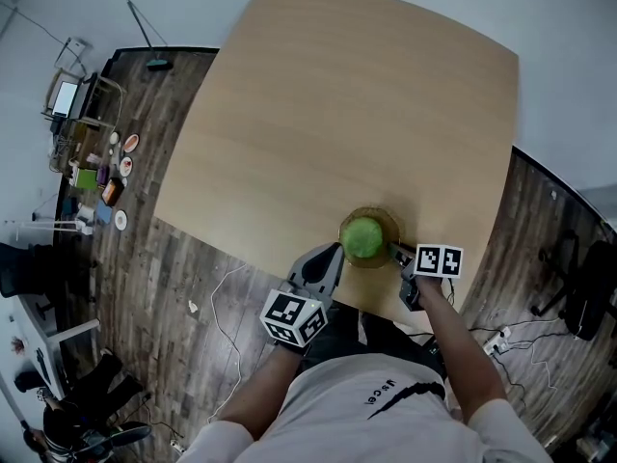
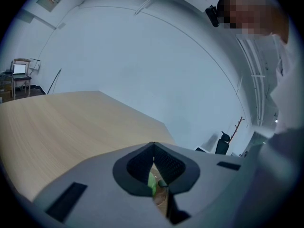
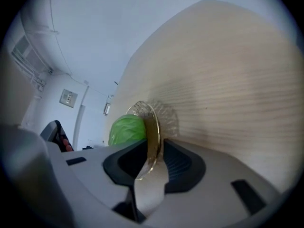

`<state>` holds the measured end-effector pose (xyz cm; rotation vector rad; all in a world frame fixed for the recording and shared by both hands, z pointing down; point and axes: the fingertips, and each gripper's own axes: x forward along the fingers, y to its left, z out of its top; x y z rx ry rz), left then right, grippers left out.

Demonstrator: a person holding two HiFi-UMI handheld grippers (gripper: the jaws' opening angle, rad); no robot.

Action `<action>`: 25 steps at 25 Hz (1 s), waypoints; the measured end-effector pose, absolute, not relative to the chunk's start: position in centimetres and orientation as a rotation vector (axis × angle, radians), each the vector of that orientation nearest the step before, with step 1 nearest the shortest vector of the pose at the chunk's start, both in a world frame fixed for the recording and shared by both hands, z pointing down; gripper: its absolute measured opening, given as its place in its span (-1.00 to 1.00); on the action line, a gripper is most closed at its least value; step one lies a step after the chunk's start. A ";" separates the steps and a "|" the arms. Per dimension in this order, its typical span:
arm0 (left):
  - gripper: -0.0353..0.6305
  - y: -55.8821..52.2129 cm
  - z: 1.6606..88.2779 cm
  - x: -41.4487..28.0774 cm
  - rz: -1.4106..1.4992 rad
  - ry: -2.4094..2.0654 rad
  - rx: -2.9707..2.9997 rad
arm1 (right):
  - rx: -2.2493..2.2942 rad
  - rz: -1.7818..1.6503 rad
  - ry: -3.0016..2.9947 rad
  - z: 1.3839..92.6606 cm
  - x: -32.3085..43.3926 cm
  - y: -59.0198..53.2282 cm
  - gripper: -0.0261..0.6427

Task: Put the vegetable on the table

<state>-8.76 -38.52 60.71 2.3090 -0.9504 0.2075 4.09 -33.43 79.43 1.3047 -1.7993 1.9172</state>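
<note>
A round green cabbage sits on a clear glass plate near the front edge of the wooden table. My right gripper is shut on the plate's right rim. In the right gripper view, the rim stands edge-on between the pads, with the cabbage just left of it. My left gripper hovers at the plate's left side, touching nothing that I can see. Its jaws meet at the tips and hold nothing. A sliver of the cabbage shows below them.
The plate lies close to the table's front edge, with bare tabletop stretching beyond it. On the dark wood floor at left are small dishes and boxes and a laptop on a stand. Cables trail below the table, and a black chair stands at right.
</note>
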 end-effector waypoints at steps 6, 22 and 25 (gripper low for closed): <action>-0.86 -38.1 60.7 -8.2 0.246 -0.965 2.293 | 1.351 1.808 -1.803 78.3 5.9 -33.6 -0.63; -0.86 -34.4 55.5 -3.6 0.258 -0.919 2.352 | 1.366 1.284 -2.376 60.4 5.0 -35.3 -0.88; -0.86 -33.9 53.1 -3.2 0.233 -0.924 2.378 | 1.375 1.163 -2.473 56.2 4.4 -35.2 -0.88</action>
